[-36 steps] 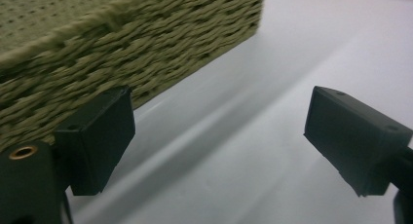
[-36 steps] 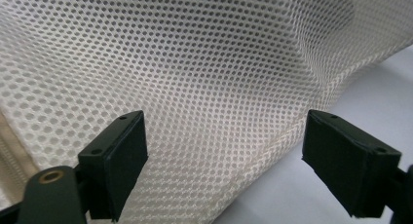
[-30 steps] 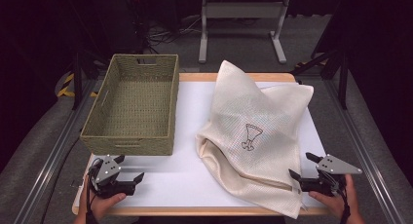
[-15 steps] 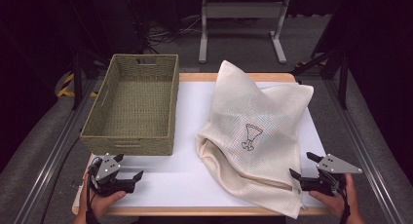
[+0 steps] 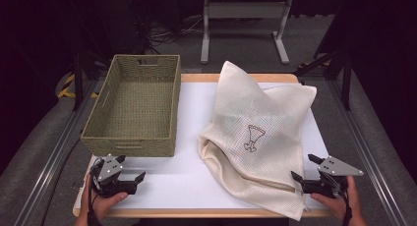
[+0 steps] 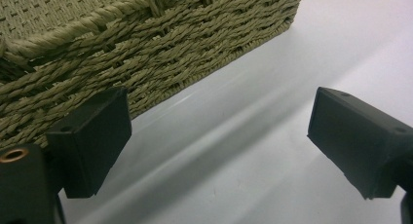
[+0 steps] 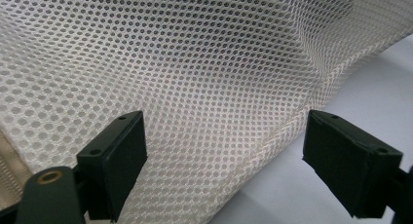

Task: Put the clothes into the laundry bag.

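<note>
The cream mesh bag (image 5: 260,132) lies crumpled on my bench (image 5: 187,172) toward three o'clock. My right tongs (image 5: 301,173), spread, sit at its five-o'clock hem. My left tongs (image 5: 135,173), spread, rest near the woven basket (image 5: 135,108).

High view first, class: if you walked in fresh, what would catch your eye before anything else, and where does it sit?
The big cream mesh bag lies crumpled across the right half of the white table, a small dark emblem printed on its front. Left of it stands an empty woven basket. At the near edge each hand holds an open gripper: the left gripper just before the basket, the right gripper at the bag's near corner.
</note>
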`<state>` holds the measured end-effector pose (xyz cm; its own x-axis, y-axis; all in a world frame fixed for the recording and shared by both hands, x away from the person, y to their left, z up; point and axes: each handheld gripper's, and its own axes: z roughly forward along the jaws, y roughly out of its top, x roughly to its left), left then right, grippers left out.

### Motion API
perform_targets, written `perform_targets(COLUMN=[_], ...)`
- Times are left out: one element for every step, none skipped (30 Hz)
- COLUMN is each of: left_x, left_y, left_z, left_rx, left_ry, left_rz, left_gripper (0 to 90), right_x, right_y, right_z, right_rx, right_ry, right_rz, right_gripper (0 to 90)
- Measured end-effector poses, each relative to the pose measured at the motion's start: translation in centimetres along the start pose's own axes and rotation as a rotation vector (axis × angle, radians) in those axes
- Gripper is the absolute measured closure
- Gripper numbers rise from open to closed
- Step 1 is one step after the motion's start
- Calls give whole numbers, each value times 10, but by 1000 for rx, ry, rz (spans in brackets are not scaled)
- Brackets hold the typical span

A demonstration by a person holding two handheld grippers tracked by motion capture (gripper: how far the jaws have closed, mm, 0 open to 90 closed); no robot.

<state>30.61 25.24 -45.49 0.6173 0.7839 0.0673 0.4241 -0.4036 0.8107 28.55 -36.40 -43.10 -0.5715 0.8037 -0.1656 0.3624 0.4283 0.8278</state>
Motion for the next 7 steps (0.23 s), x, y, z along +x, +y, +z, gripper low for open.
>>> perform_targets(left_x=[0,0,0,0,0,0,0], left_y=[0,0,0,0,1,1,1], left_z=[0,0,0,0,0,0,0], left_rx=[-1,-1,0,-2,-2,-4,-4], left_ry=[-1,-2,-3,-1,0,-2,-2], left_rz=[-1,-1,1,-2,-2,-3,-3], left_gripper=[93,93,93,93,93,94,94], right_x=[0,0,1,1,2,2,2], right_y=[0,0,0,0,0,0,0], right_z=[0,1,1,1,1,1,1], right_rx=[1,2,5,6,7,9,9], right_ry=[1,2,3,4,1,0,0], right_rz=[0,-1,-1,-3,-6,-7,-7], right_gripper=[165,165,167,167,167,167,167])
